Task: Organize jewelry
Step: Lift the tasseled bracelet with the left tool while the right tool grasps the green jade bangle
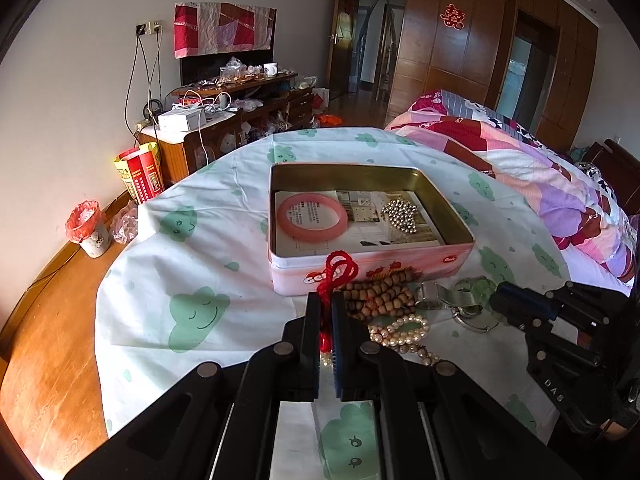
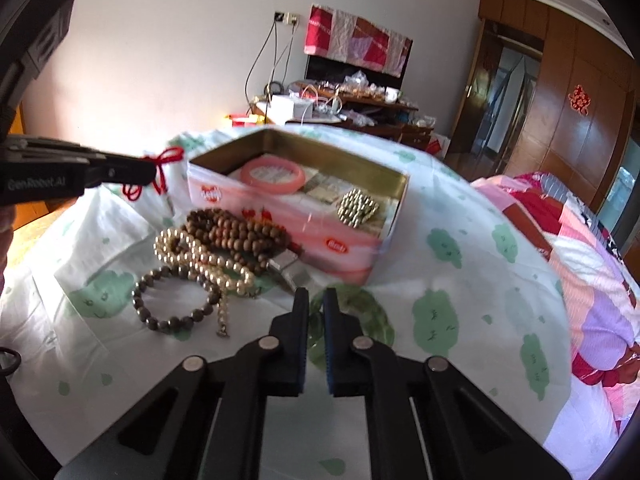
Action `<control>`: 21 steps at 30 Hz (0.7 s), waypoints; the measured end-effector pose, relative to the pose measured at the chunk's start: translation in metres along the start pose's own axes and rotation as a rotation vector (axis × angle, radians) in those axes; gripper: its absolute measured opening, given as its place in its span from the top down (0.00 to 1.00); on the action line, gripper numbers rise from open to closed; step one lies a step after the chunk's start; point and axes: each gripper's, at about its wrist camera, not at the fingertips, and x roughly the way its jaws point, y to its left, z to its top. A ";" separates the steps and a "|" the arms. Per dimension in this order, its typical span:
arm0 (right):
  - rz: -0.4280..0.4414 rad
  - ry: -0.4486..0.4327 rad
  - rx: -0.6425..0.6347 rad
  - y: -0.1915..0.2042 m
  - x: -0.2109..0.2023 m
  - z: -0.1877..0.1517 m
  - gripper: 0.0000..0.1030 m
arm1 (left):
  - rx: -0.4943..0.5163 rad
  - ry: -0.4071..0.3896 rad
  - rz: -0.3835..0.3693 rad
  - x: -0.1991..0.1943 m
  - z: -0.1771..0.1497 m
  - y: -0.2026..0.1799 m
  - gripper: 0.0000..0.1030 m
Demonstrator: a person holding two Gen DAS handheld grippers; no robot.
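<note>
Reading "GenRobot.AI" on its side at frame left, the left gripper (image 2: 154, 172) clenched a red cord (image 2: 162, 172); the right gripper (image 2: 316, 300), low centre, pinched a green bangle (image 2: 360, 312) beside the tin (image 2: 280, 216).

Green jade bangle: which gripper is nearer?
Right. The right gripper is shut on the green jade bangle; the left gripper holds the red cord beyond the beads.

My left gripper (image 1: 326, 304) up off the cloth, fingers squeezed tight on a red cord (image 1: 336, 272), my right gripper (image 2: 316, 304) low and level, fingers close together around the green ring (image 2: 352, 312)
</note>
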 end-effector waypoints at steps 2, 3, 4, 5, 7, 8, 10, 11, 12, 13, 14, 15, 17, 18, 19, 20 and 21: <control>-0.007 -0.017 0.003 -0.002 -0.004 0.004 0.97 | 0.000 -0.008 -0.002 -0.003 0.002 0.001 0.97; -0.010 -0.025 0.004 -0.004 -0.006 0.006 0.97 | 0.000 -0.012 -0.002 -0.005 0.004 0.001 0.97; -0.012 -0.035 0.007 -0.005 -0.009 0.008 0.97 | 0.000 -0.015 -0.003 -0.005 0.005 0.001 0.97; -0.011 -0.040 0.009 -0.007 -0.011 0.010 0.97 | 0.002 -0.017 -0.004 -0.006 0.005 0.001 0.97; -0.012 -0.047 0.009 -0.009 -0.013 0.014 0.97 | 0.003 -0.019 -0.005 -0.007 0.006 0.001 0.97; -0.014 -0.051 0.011 -0.011 -0.014 0.016 0.97 | 0.002 -0.019 -0.005 -0.007 0.006 0.001 0.97; -0.014 -0.055 0.023 -0.015 -0.015 0.018 0.97 | 0.001 -0.016 -0.004 -0.006 0.006 0.001 0.97; -0.013 -0.053 0.027 -0.016 -0.015 0.018 0.97 | 0.001 -0.014 -0.004 -0.006 0.006 0.001 0.97; -0.008 -0.049 0.028 -0.016 -0.014 0.018 0.97 | 0.001 -0.011 -0.005 -0.006 0.005 0.001 0.97; 0.008 -0.036 0.025 -0.015 -0.013 0.017 0.97 | 0.002 -0.008 -0.006 -0.005 0.005 0.000 0.97; 0.022 -0.026 0.019 -0.013 -0.011 0.016 0.96 | 0.004 -0.003 -0.006 -0.003 0.004 0.000 0.97; 0.024 -0.023 0.014 -0.010 -0.010 0.015 0.92 | 0.005 0.001 -0.007 -0.002 0.004 -0.001 0.97; 0.033 -0.007 0.001 -0.003 -0.006 0.013 0.69 | 0.009 0.016 -0.008 0.003 0.002 -0.001 0.97; 0.038 0.000 -0.004 -0.001 -0.004 0.011 0.69 | 0.009 0.021 -0.008 0.005 0.000 -0.001 0.97; 0.037 0.012 -0.015 0.003 0.000 0.010 0.69 | 0.009 0.026 -0.010 0.006 0.000 -0.001 0.97; 0.033 0.028 -0.031 0.007 0.004 0.009 0.69 | 0.006 0.034 -0.015 0.008 -0.002 -0.001 0.97; 0.028 0.041 -0.040 0.009 0.008 0.007 0.69 | 0.004 0.038 -0.018 0.009 -0.002 -0.001 0.97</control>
